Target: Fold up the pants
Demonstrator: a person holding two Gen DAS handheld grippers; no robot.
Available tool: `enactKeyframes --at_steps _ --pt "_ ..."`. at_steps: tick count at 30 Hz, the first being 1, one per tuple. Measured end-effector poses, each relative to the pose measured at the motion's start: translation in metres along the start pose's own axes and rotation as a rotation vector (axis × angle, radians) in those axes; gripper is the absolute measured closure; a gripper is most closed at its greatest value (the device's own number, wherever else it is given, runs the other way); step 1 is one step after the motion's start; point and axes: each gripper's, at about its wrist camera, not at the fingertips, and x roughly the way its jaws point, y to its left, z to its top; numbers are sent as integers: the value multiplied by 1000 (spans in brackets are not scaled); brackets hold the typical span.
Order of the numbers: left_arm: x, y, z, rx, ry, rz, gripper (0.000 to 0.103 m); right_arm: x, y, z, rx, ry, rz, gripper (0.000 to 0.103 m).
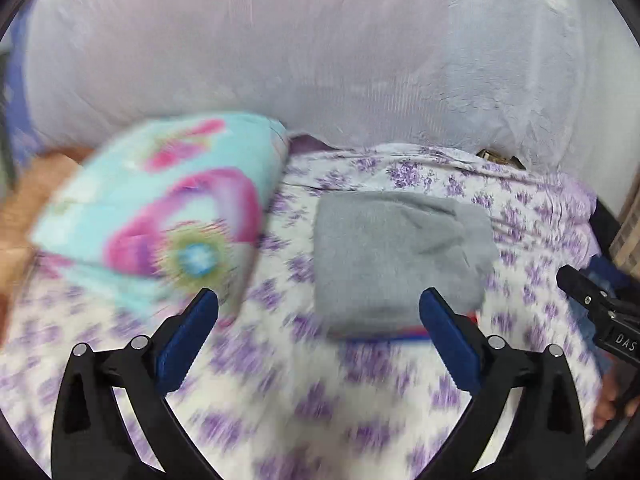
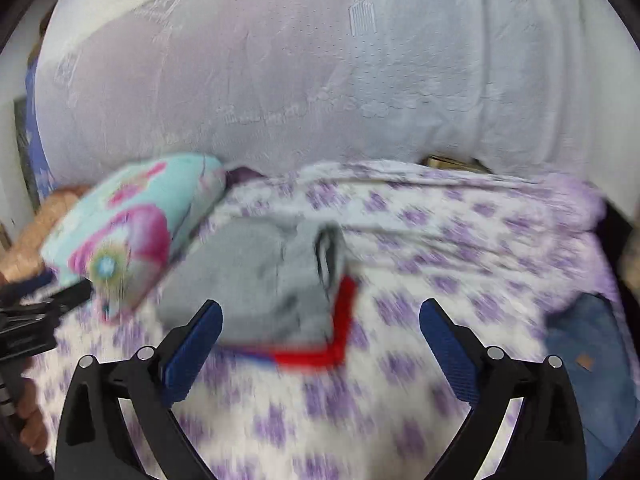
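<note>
The grey pants with the red and blue waistband (image 1: 400,260) are lying folded into a chunky rectangle on the white bedsheet with purple flowers (image 1: 304,408), just beside a turquoise pillow with pink flower print (image 1: 160,216). The left gripper (image 1: 319,304) has its blue fingers spread wide with nothing between them, and so does the right gripper (image 2: 321,314). Both hang above the sheet near the pants. Pretty blurry though.
</note>
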Motion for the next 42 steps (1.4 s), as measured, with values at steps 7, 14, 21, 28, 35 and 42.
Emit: enactKeyframes --at_steps 7,14,21,28,35,42 --pt "-75 -17 -89 0 4 68 5 -50 18 -123 -40 104 -129 4" --pt "-64 -13 -124 -18 4 69 5 -42 10 -154 19 41 -136 4" --pt "-59 -13 -134 -29 19 85 5 -44 -7 -162 127 54 -59 4" --pt "-58 -14 -134 -27 13 90 5 -49 -1 -163 104 36 -60 4" --pt "-59 -14 -134 -31 14 73 5 -51 2 -163 100 32 -60 4" --pt "-59 -14 -134 -31 15 75 5 -52 5 -164 94 28 -62 4"
